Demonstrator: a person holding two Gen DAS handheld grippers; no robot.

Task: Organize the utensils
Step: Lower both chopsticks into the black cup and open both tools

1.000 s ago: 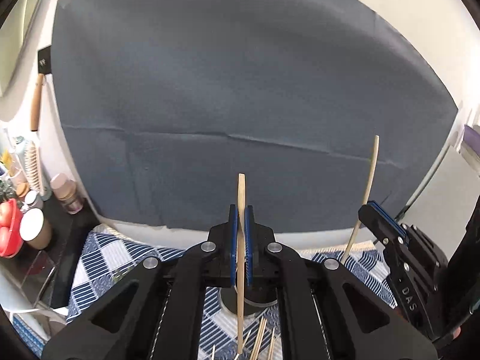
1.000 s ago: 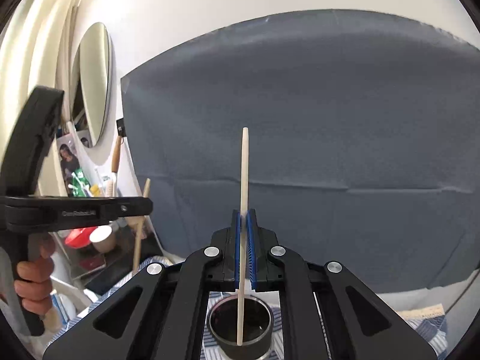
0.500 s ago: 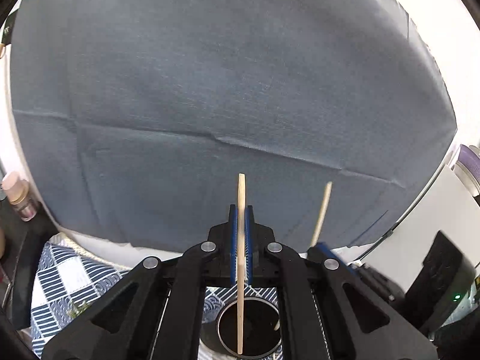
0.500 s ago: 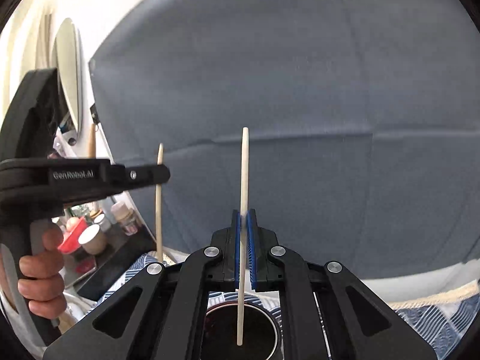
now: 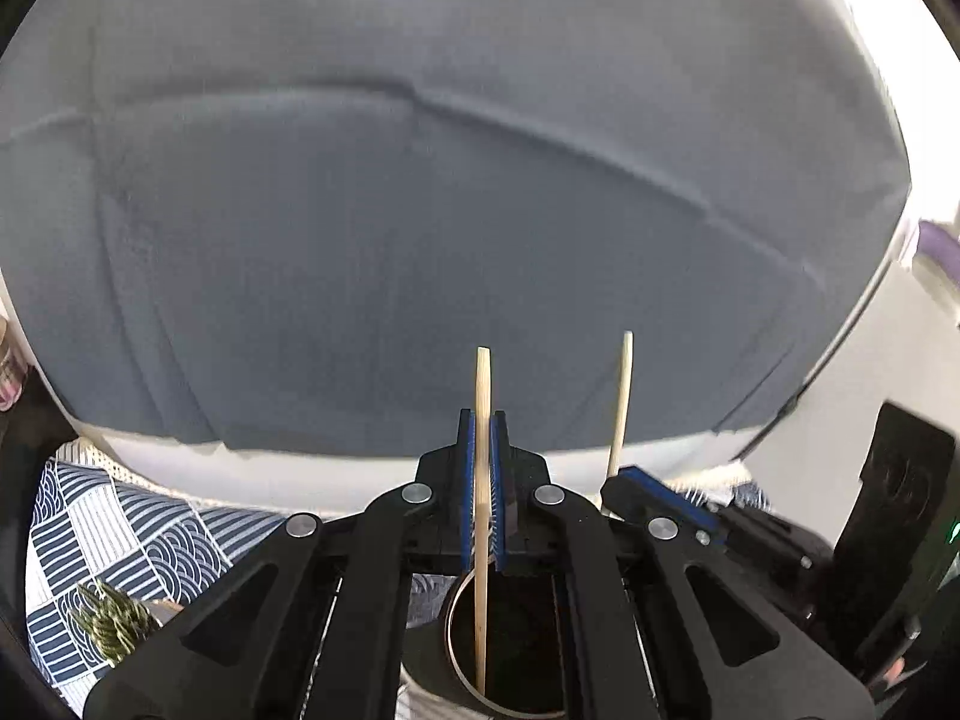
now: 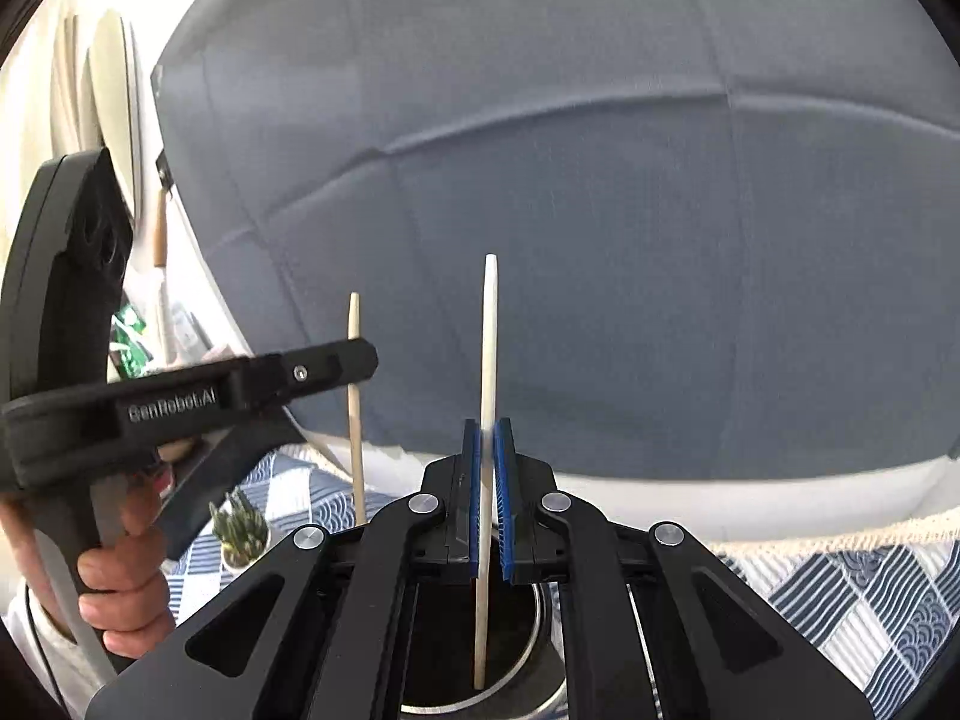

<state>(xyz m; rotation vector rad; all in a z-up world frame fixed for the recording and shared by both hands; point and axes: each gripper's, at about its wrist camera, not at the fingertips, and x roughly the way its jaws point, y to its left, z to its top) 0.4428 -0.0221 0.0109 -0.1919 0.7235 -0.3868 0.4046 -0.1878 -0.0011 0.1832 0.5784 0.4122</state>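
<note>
**Two chopsticks heading for the cup**

The left tool [image 5: 483,468] is clenching one chopstick [image 5: 482,396] upright between its blue pads, and the lower end is hanging inside the mouth of the dark cup [image 5: 456,654] — by my read, not let go yet. The right tool [image 6: 487,480] is doing the same: it is gripping a paler chopstick [image 6: 489,348], whose tip is pointing into the same cup [image 6: 540,690]. So the carrying part is looking done, and what is remaining is the drop — both sticks are waiting to be released into the cup. How many utensils are left elsewhere, I cannot tell.

Both chopsticks are looking thin, plain and wooden, each clamped near its middle. The cup is sitting on a blue-and-white patterned cloth [image 6: 870,594] on the worktop, with a small potted plant [image 6: 240,531] nearby.
</note>
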